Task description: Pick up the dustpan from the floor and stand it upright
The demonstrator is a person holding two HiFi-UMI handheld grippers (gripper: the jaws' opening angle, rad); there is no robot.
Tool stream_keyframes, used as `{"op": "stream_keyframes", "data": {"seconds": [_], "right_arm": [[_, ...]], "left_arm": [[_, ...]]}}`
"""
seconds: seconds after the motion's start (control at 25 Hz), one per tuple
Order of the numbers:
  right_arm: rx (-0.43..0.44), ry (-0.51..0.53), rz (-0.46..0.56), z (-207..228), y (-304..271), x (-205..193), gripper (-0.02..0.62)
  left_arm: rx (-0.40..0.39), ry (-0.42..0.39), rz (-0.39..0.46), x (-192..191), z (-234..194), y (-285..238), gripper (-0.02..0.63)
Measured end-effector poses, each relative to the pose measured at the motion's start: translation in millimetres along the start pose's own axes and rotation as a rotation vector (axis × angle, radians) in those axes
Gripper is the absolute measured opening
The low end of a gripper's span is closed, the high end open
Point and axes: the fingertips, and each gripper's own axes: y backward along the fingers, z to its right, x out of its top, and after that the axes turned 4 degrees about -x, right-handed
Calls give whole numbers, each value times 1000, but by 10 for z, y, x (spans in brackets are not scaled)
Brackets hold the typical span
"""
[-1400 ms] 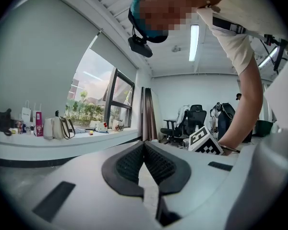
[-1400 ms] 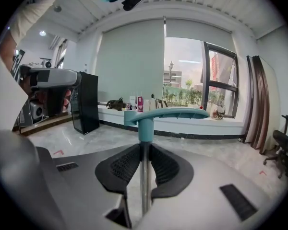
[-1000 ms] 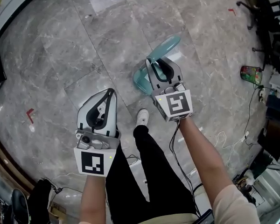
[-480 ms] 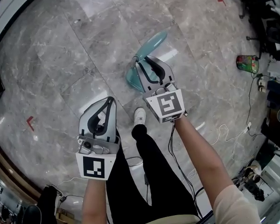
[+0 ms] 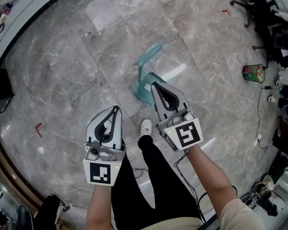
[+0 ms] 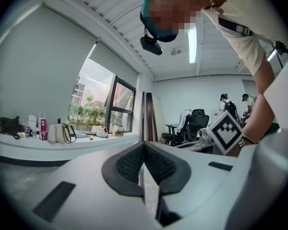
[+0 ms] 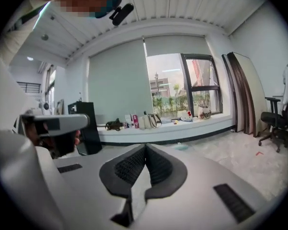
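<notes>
The teal dustpan (image 5: 143,83) rests on the grey marble floor with its pan down and its long handle (image 5: 152,53) rising away from me, seemingly upright and on its own. My right gripper (image 5: 156,85) hovers just on the near side of it, above the pan, jaws shut and empty; in the right gripper view (image 7: 145,146) the pads meet with nothing between them. My left gripper (image 5: 116,108) hangs further left, apart from the dustpan, and is also shut and empty, as its own view (image 6: 144,145) shows.
My white shoe (image 5: 146,126) stands right below the dustpan. A green patterned bin (image 5: 253,73), office chairs (image 5: 259,6) and white cables (image 5: 237,145) fill the right side. A black box (image 5: 0,92) and a red floor mark (image 5: 38,128) lie at the left.
The right gripper's jaws, open around the dustpan's handle before, have come off it and shut. Both grippers rose toward me; the dustpan stays on the floor alone.
</notes>
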Motion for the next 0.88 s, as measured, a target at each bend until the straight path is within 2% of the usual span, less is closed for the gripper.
{"op": "stream_keyframes", "data": {"seconds": [0.08,0.16,0.28,0.4,0.48,0.64,0.8,0.88], "right_arm": [[47,0,74,-126,311,556,17],[69,25,118,-171,653,1072,17],[63,13,105,-173,1280,1763,17],[18,43,108,-71,1718,2412,17],[0,34,124,-19,1950,2686,17],[7,27,174,-155,2329,3055,17],[50,58,204,-375,2513,3302,17],[63,64,213,-433,2552,3389,17]], "left_arm": [[-3,35,14,341,199,24,11],[-38,45,52,797,447,49,11],[-61,42,33,1530,867,177,11],[-70,38,31,2170,1227,194,11],[-77,8,42,2452,1442,251,11],[-91,-95,6,2757,1744,501,11],[-92,-79,63,3019,1888,667,11],[-91,-105,43,3052,1869,726,11]]}}
